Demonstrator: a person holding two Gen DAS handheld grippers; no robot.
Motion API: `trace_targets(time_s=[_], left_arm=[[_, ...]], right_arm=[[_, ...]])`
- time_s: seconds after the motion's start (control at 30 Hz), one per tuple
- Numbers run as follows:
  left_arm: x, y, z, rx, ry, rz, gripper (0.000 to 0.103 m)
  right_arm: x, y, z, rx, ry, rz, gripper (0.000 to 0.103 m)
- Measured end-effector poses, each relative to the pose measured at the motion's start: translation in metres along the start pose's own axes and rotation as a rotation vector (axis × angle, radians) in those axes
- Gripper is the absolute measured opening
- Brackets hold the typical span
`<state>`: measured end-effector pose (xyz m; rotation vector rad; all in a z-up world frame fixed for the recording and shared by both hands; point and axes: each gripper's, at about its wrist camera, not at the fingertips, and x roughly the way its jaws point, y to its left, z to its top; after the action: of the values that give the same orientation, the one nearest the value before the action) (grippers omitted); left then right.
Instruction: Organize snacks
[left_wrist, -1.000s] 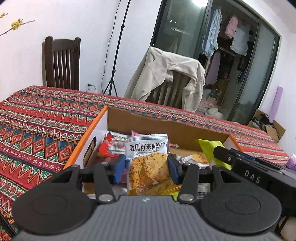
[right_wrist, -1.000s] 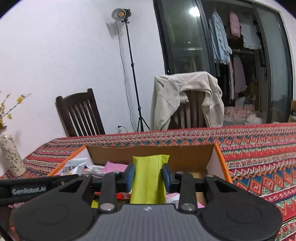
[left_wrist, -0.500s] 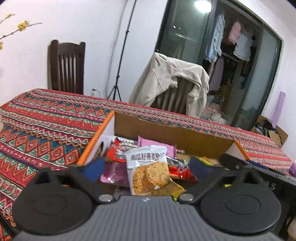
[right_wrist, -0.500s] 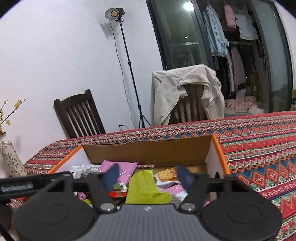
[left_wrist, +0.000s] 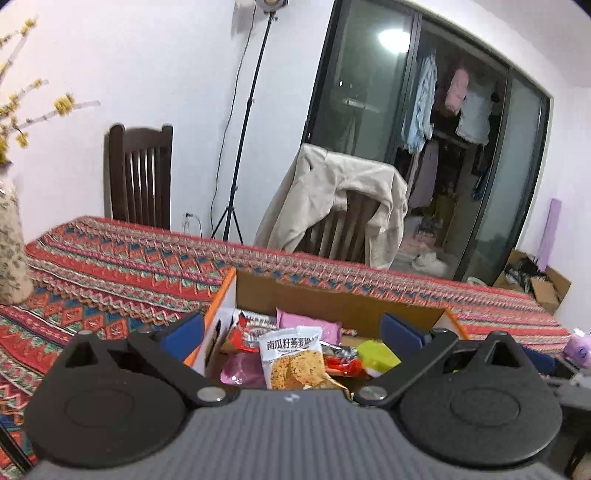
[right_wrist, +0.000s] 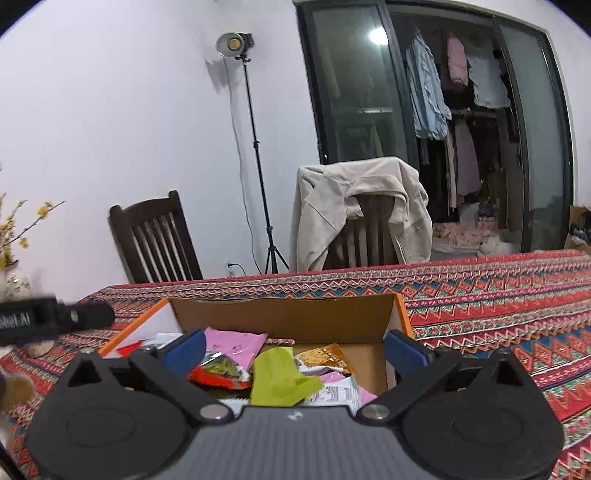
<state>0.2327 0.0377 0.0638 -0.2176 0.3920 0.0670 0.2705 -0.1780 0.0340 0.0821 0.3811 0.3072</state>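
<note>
Inspection at the cardboard box (left_wrist: 332, 301): my left gripper (left_wrist: 291, 330) stands with its jaws spread wide, nothing between the pads. My right gripper (right_wrist: 293, 350) is opening its jaws, and they press on nothing. The pumpkin oat cracker packet (left_wrist: 293, 360) lies inside the box atop other wrappers; the lime-green packet (right_wrist: 279, 376) lies crumpled there too. I judge both light, thin and slick-filmed; the cracker contents are likely brittle. Best hold: across a sealed edge or the flat sides, with gentle pressure. Box sits on the patterned tablecloth (right_wrist: 498, 295).
</note>
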Motion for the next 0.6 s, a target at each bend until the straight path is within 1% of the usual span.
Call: trace_targets(time_s=[0.1,0.23,0.33,0.47,0.6], left_arm=[[-0.028,0.002,-0.003,0.014,-0.022,-0.004,0.103],[-0.063,0.007,-0.021,0.047,-0.034,-0.016,0.103],[-0.087,0.014,-0.035,0.044,-0.033,-0.030,0.103],[-0.116,0.024,-0.058,0.060,-0.042,-0.027,0.103],[-0.135,0.034,-0.078,0.055,-0.029,-0.026,0.103]], right_arm=[[-0.027,0.007,-0.006,-0.043,-0.004,0.003,0.103],[-0.061,0.013,-0.026,-0.073,0.017,0.012,0.103],[-0.082,0.013,-0.042,-0.068,0.043,0.022,0.103],[-0.107,0.012,-0.062,-0.060,0.066,0.038,0.103],[-0.131,0.011,-0.078,-0.043,0.073,0.043,0.103]])
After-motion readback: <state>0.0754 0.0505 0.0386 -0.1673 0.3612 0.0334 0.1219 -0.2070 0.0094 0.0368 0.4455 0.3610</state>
